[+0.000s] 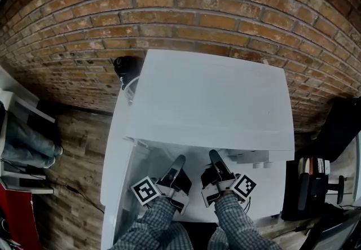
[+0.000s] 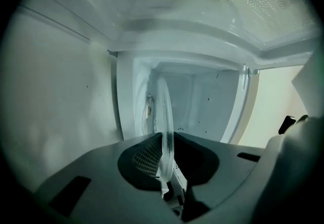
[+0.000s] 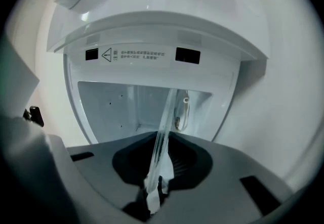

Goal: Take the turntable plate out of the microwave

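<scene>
The clear glass turntable plate (image 2: 164, 112) shows edge-on between the jaws in both gripper views, reaching back into the white microwave cavity (image 2: 205, 99). My left gripper (image 2: 165, 143) is shut on the plate's rim. My right gripper (image 3: 161, 149) is shut on the plate (image 3: 169, 112) at another part of its rim. In the head view both grippers, the left (image 1: 179, 159) and the right (image 1: 214, 156), reach side by side under the front of the white microwave (image 1: 208, 96). The microwave's top hides the plate there.
The microwave door (image 1: 115, 170) stands open at the left. A brick wall (image 1: 180, 6) lies behind, with a dark round object (image 1: 127, 65) at the microwave's back left corner. A person's legs (image 1: 25, 141) are at the far left, black gear (image 1: 307, 187) at the right.
</scene>
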A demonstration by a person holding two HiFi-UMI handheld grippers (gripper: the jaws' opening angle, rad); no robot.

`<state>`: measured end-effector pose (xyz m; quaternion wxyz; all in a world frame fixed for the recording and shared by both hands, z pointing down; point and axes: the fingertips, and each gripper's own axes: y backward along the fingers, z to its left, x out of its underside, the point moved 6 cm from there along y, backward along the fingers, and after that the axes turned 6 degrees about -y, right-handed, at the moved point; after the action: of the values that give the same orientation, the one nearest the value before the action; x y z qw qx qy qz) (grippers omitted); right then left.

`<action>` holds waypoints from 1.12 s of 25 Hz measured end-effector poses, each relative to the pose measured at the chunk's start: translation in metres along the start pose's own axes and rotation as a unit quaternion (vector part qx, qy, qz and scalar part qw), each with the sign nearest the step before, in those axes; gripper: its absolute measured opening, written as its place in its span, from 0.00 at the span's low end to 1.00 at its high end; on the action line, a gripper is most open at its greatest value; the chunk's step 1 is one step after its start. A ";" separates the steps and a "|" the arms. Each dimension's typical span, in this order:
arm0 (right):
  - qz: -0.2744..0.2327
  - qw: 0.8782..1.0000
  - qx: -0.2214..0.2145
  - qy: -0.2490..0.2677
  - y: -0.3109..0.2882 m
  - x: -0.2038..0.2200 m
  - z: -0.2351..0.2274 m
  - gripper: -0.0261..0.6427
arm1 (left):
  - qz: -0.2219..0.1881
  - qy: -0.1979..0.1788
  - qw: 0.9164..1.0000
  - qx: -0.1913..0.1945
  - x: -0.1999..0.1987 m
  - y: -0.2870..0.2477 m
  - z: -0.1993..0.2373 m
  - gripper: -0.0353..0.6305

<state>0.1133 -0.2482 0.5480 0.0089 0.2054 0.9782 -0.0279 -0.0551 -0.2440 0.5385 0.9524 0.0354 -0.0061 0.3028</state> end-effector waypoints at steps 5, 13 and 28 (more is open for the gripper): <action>-0.002 1.000 -0.003 0.005 0.014 0.010 0.004 0.12 | 0.000 0.002 1.000 0.009 0.006 0.014 -0.005 0.12; -0.008 1.000 -0.009 0.015 0.042 0.030 0.010 0.12 | 0.003 0.000 1.000 0.019 0.018 0.044 -0.012 0.13; -0.022 0.999 -0.025 0.032 0.085 0.058 0.022 0.12 | 0.019 0.000 0.999 0.042 0.038 0.085 -0.026 0.13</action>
<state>0.0949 -0.1482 0.5202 -0.0180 0.1839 0.9828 0.0031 -0.0734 -0.1506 0.5189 0.9442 0.0756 0.0057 0.3205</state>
